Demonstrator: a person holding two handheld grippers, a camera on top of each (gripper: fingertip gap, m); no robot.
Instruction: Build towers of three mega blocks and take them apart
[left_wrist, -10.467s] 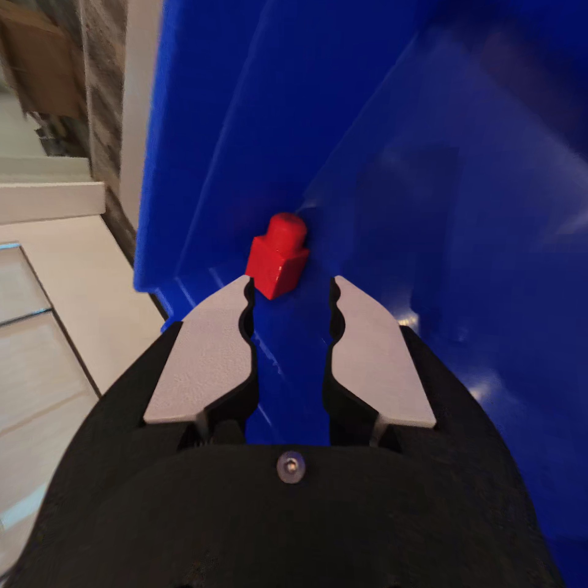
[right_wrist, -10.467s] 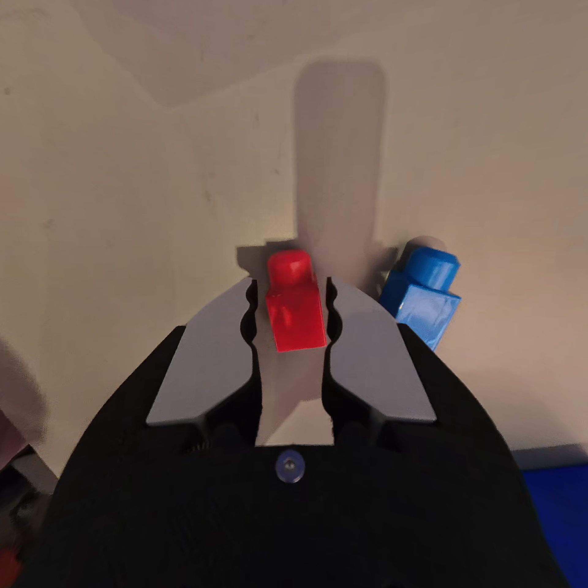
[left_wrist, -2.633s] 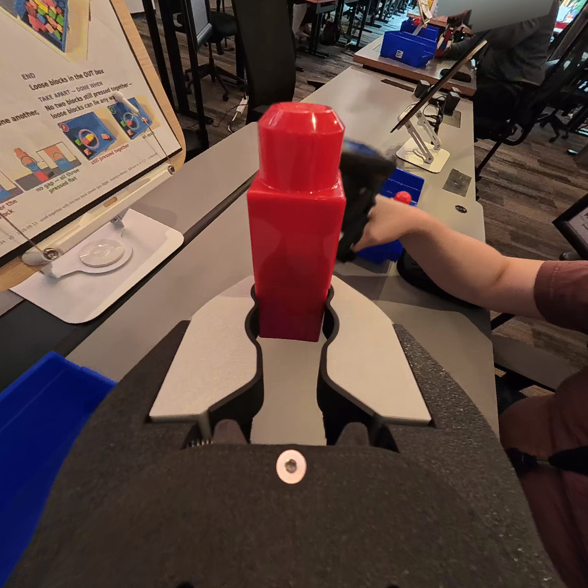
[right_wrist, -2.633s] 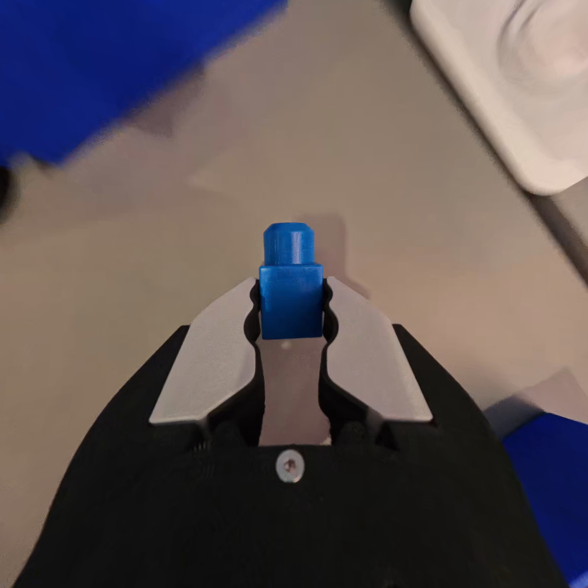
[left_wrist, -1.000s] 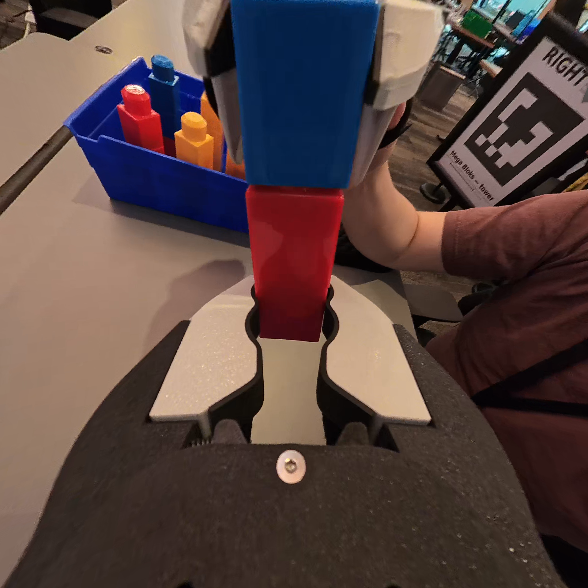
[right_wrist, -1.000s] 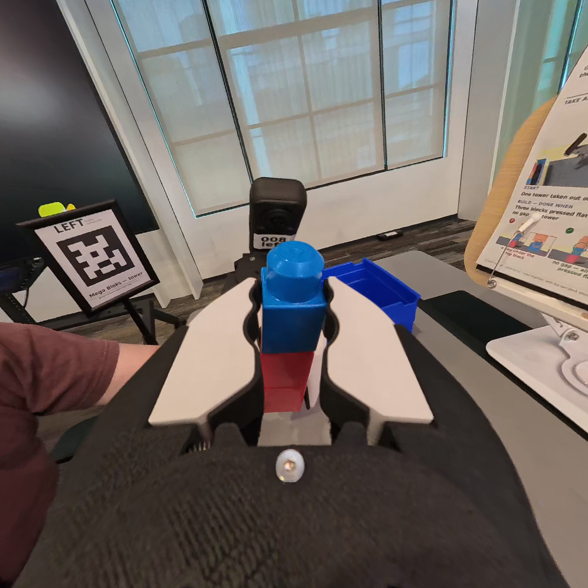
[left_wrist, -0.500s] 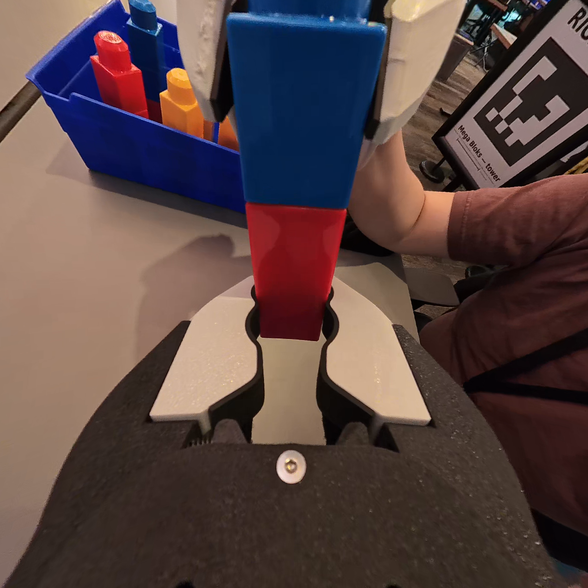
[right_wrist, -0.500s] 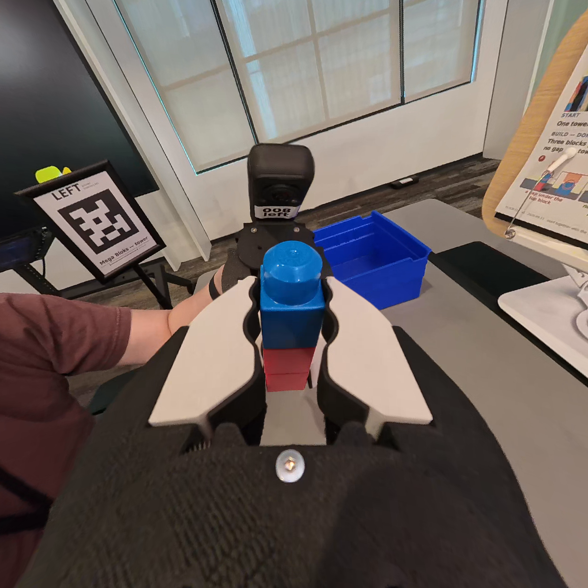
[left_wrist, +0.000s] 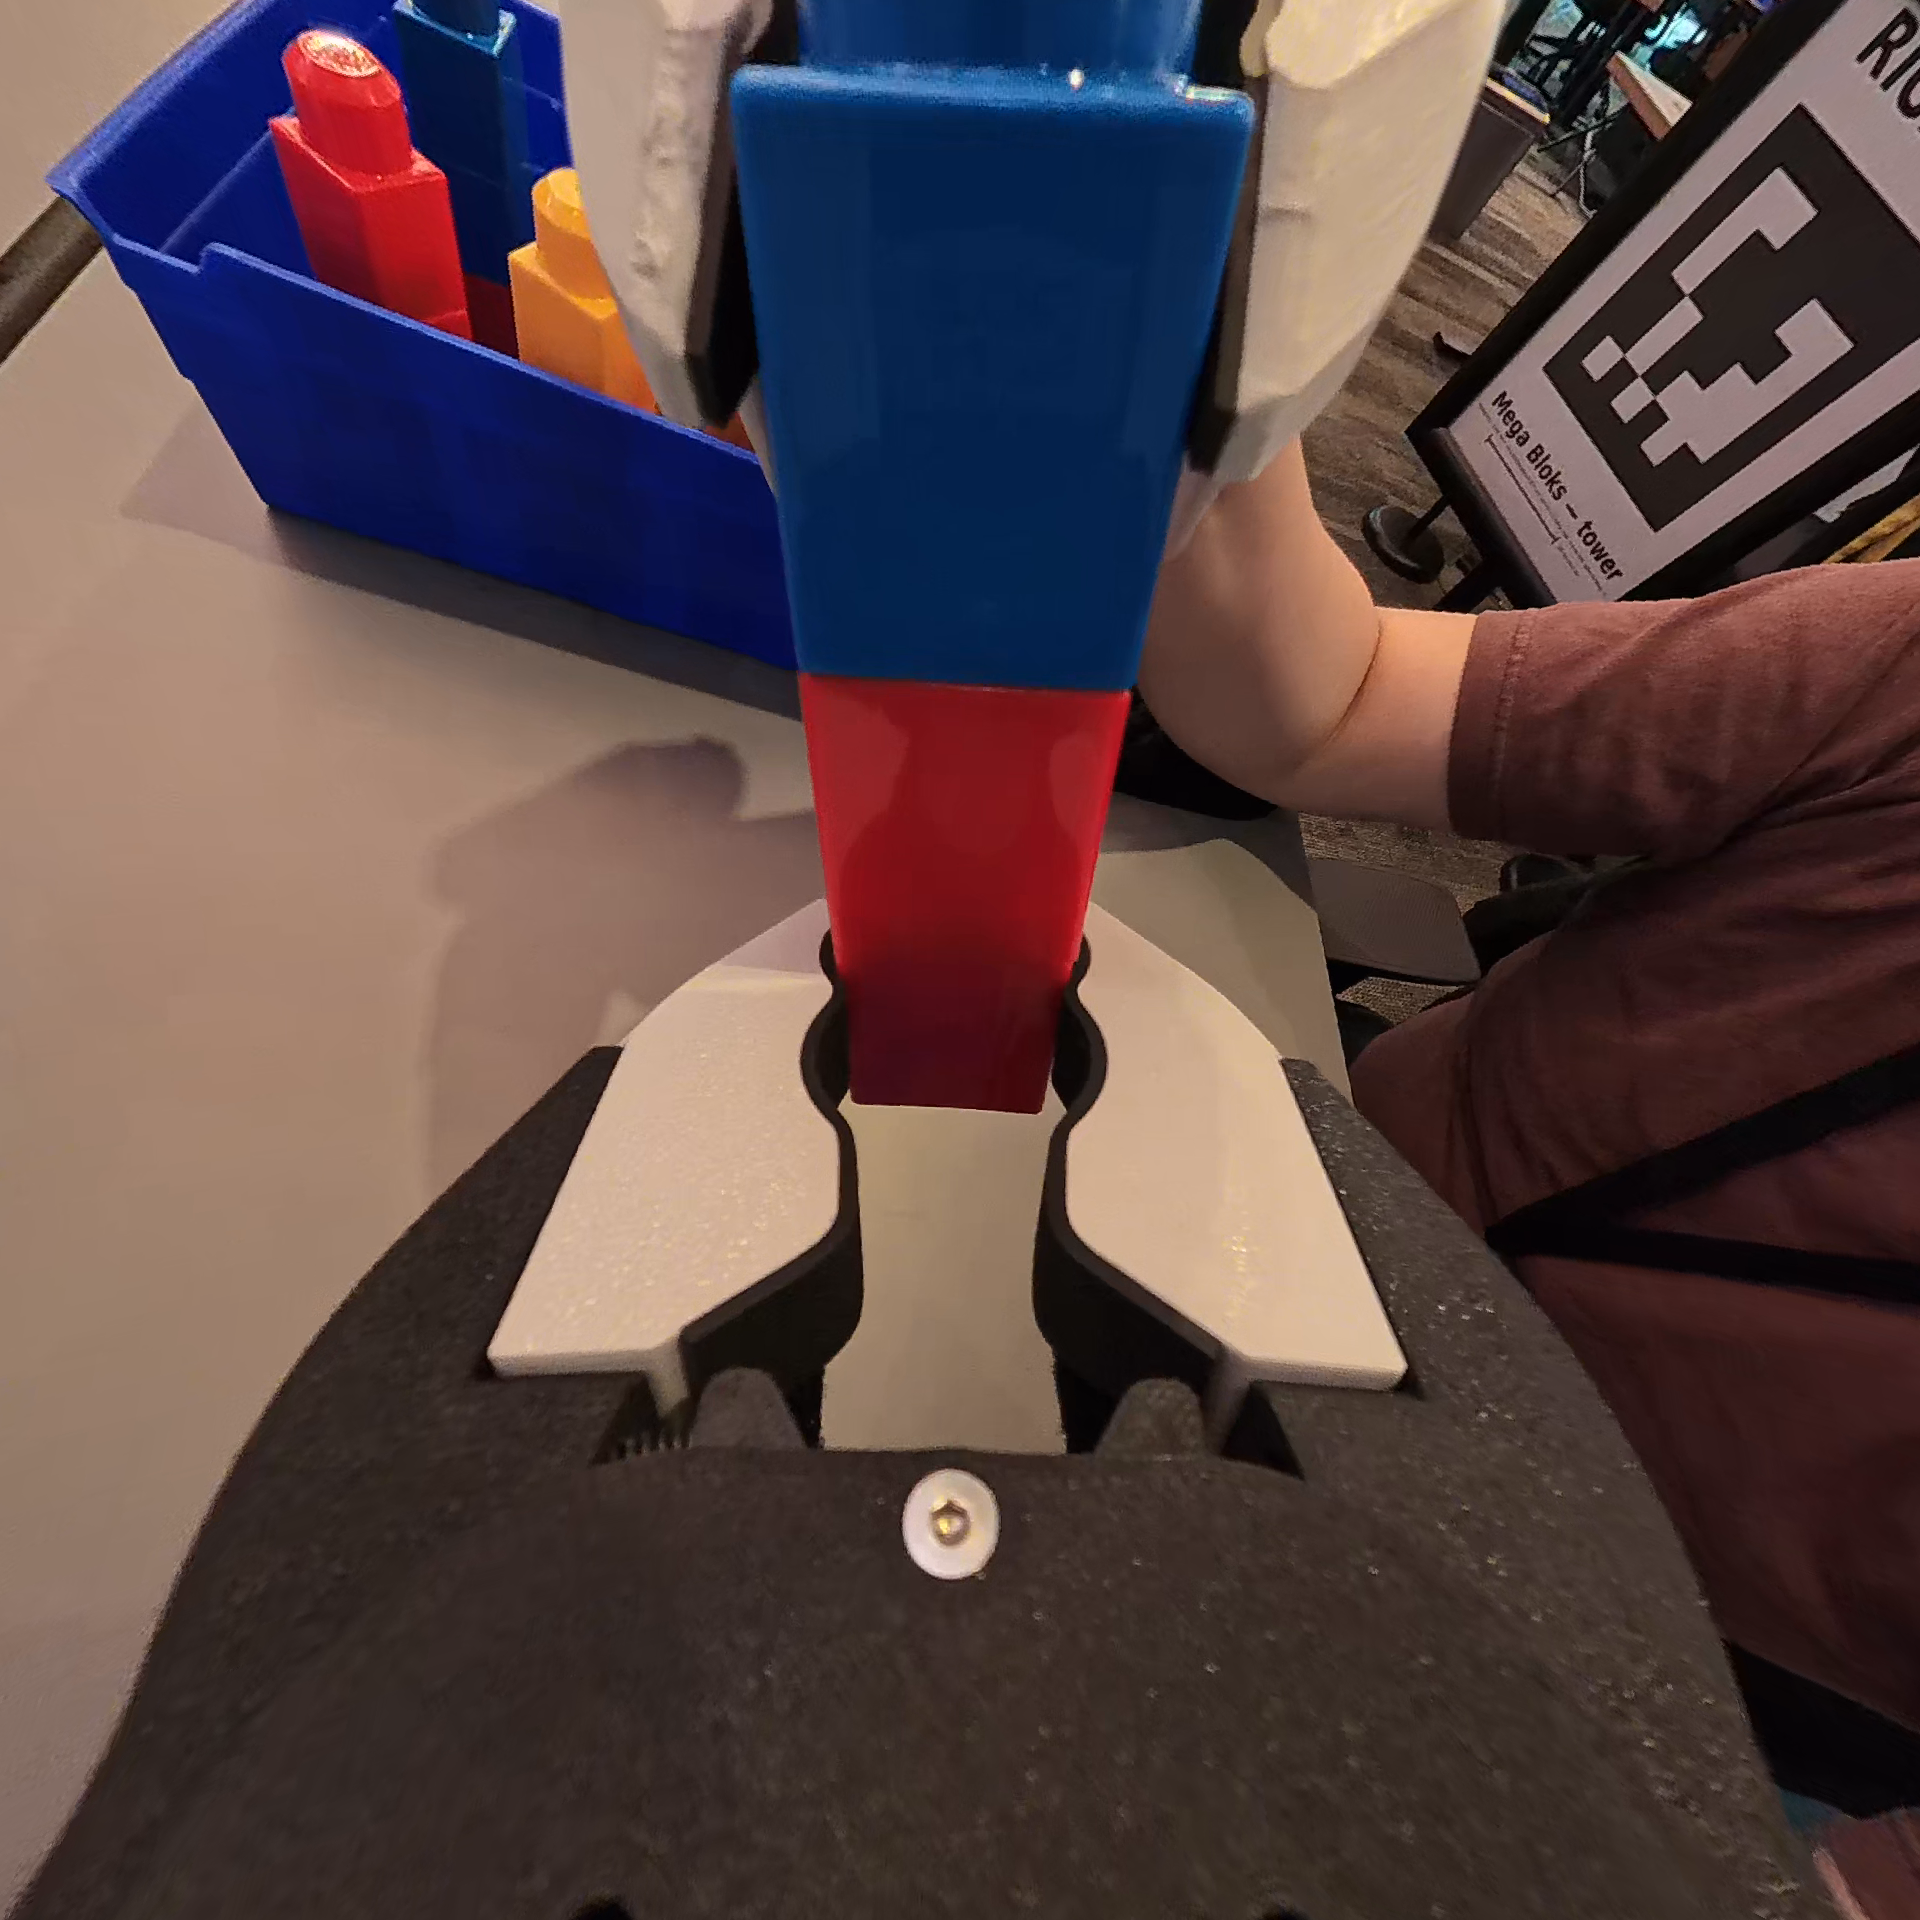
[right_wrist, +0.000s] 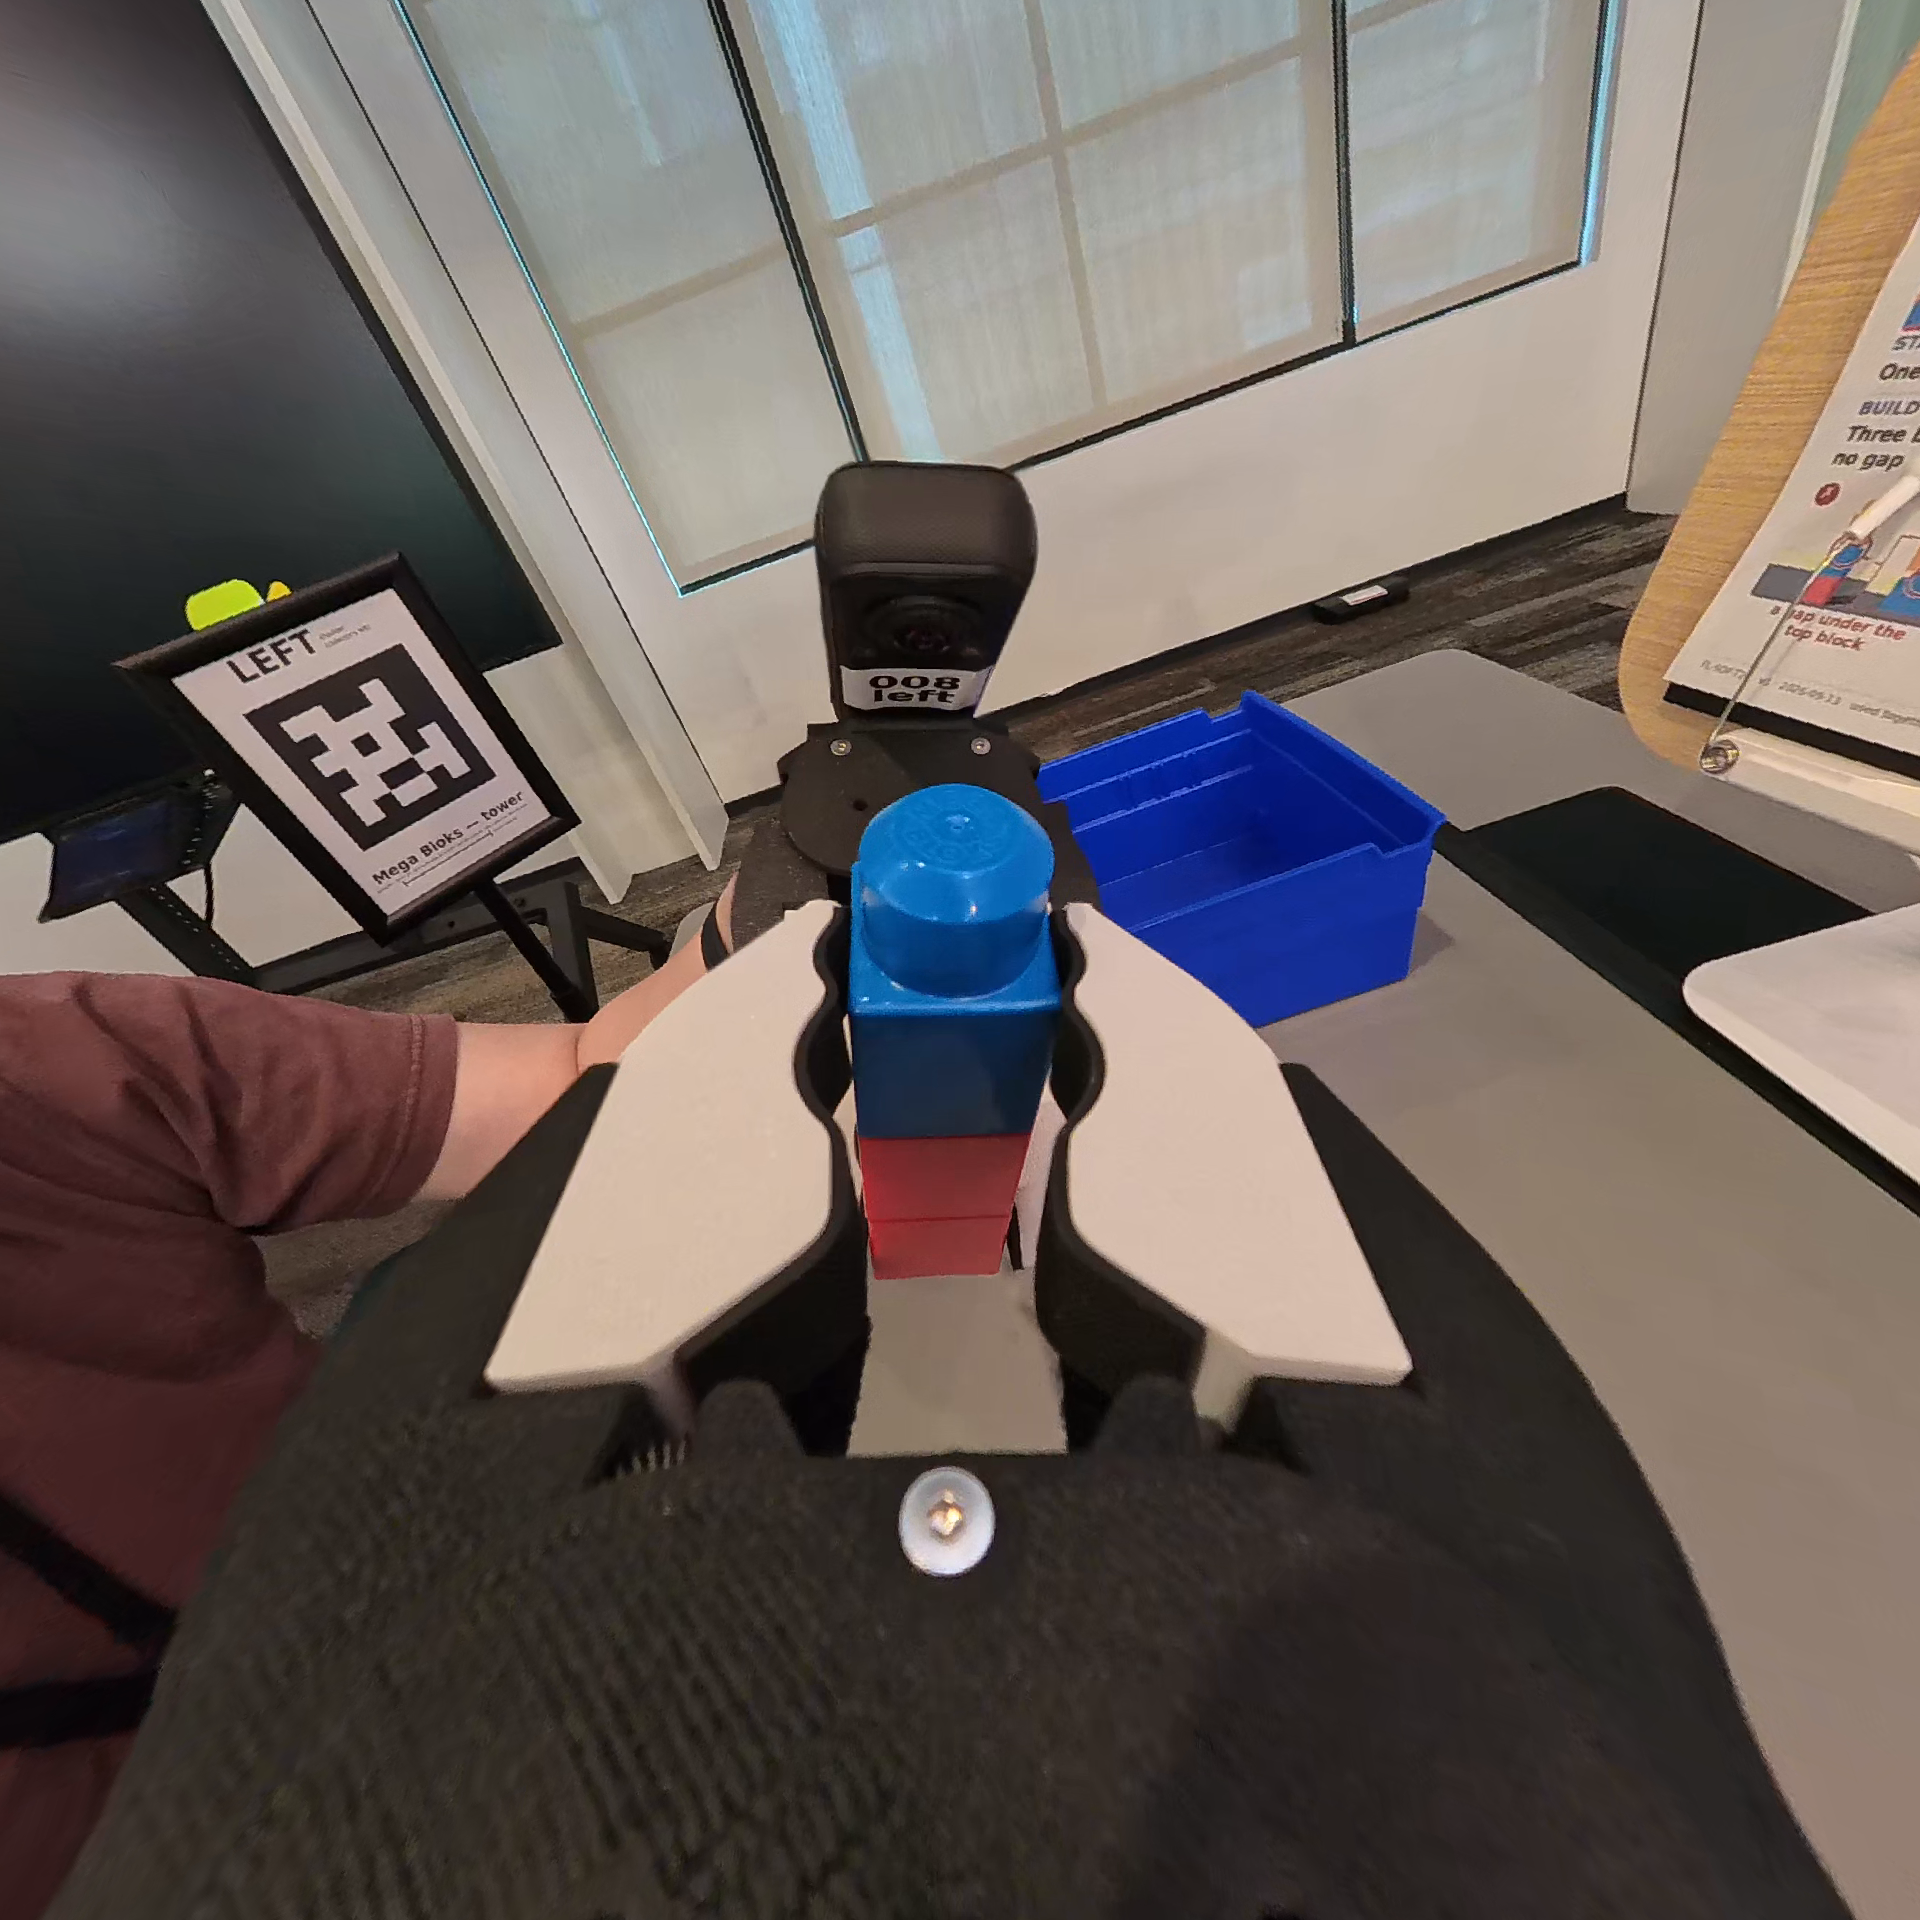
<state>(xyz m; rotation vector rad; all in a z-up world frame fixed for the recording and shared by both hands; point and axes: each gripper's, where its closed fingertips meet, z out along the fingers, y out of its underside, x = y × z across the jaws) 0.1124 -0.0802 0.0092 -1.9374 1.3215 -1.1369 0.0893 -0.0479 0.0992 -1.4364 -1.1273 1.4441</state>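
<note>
Above the grey table (left_wrist: 312, 831), clear of its surface, a tower is held between the two tools. The left gripper (left_wrist: 951, 1023) pinches the base of the red stack (left_wrist: 961, 883), both pads pressed to its sides. In the right wrist view that stack shows a seam, so it appears to be two red blocks. The right gripper (right_wrist: 951, 1023) is clamped on the blue block (right_wrist: 951, 1039), which sits atop the red with no visible gap at the joint. That gives three blocks; the build appears complete or at its final press.

Recommended handling: keep the two tools in line along the tower's axis and press straight together; any sideways lean would lever the joint open. Confirm the blue-to-red seam is flush all round before either grip is eased.

At the table's far edge in the left wrist view stands a blue bin (left_wrist: 447, 436) holding red, blue and orange blocks upright. A second blue bin (right_wrist: 1278, 904), nothing visible inside, stands near the table's end in the right wrist view
</note>
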